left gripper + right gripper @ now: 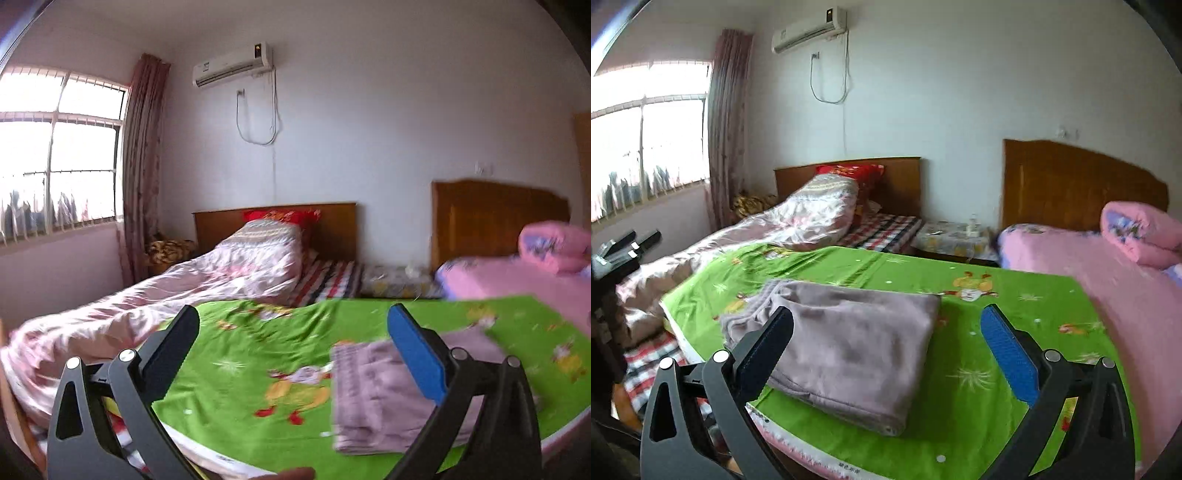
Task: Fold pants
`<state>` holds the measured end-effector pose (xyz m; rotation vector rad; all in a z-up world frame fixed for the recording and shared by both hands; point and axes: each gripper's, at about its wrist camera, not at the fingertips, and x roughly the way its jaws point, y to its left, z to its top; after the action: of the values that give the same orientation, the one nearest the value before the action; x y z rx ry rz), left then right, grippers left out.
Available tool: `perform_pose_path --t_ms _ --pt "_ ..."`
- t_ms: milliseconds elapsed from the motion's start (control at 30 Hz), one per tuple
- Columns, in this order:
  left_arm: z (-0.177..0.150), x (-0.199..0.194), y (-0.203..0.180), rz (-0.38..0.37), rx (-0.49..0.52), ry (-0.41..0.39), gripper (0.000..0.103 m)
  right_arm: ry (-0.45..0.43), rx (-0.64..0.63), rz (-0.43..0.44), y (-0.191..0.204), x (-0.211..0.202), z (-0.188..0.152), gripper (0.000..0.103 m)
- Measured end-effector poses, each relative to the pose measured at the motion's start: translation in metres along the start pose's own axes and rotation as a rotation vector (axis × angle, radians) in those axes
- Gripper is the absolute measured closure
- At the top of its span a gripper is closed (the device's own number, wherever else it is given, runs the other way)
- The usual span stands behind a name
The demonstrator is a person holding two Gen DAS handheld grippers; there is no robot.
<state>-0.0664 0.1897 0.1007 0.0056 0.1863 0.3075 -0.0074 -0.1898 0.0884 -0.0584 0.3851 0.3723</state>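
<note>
The mauve pants [849,347] lie folded into a thick rectangle on a green cartoon-print sheet [979,280], close to its near edge. My right gripper [886,315] hovers above them, open wide, its fingers clear of the cloth. In the left wrist view the pants [373,398] appear blurred at lower right on the same green sheet [251,332]. My left gripper [293,314] is also open wide and holds nothing. Its blue-padded finger [417,354] crosses in front of the pants. Both grippers stand above the sheet.
A bed with a rumpled pale pink quilt [147,306] lies to the left, under a window. A pink bed [1089,295] with a rolled pink quilt [1141,236] is on the right. Between them is a cluttered nightstand [953,236]. A black two-pronged object [628,240] shows at the left edge.
</note>
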Motion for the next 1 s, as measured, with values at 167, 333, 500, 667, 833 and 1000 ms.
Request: perform_pose_path --t_ms 167,333,500,667,833,1000 --pt "-0.034 0.018 -0.029 -0.069 -0.036 0.197 0.002 0.180 -0.066 0.041 0.033 0.015 -0.041 0.005" --pt "-0.089 0.034 -0.068 -0.068 0.098 0.384 0.002 0.284 -0.103 0.085 0.048 0.014 -0.085 0.005" --pt "-0.112 0.030 -0.077 -0.101 0.100 0.426 0.002 0.204 -0.049 0.038 0.037 0.001 -0.079 0.005" --pt "-0.105 0.022 -0.085 -0.109 0.128 0.391 0.002 0.162 -0.005 0.007 0.031 0.002 -0.076 0.005" --pt "-0.103 0.018 -0.090 -0.126 0.155 0.375 0.002 0.141 -0.013 0.001 0.034 0.002 -0.074 0.005" --pt "-0.102 0.016 -0.090 -0.131 0.156 0.370 0.002 0.138 -0.023 0.000 0.037 0.001 -0.074 0.005"
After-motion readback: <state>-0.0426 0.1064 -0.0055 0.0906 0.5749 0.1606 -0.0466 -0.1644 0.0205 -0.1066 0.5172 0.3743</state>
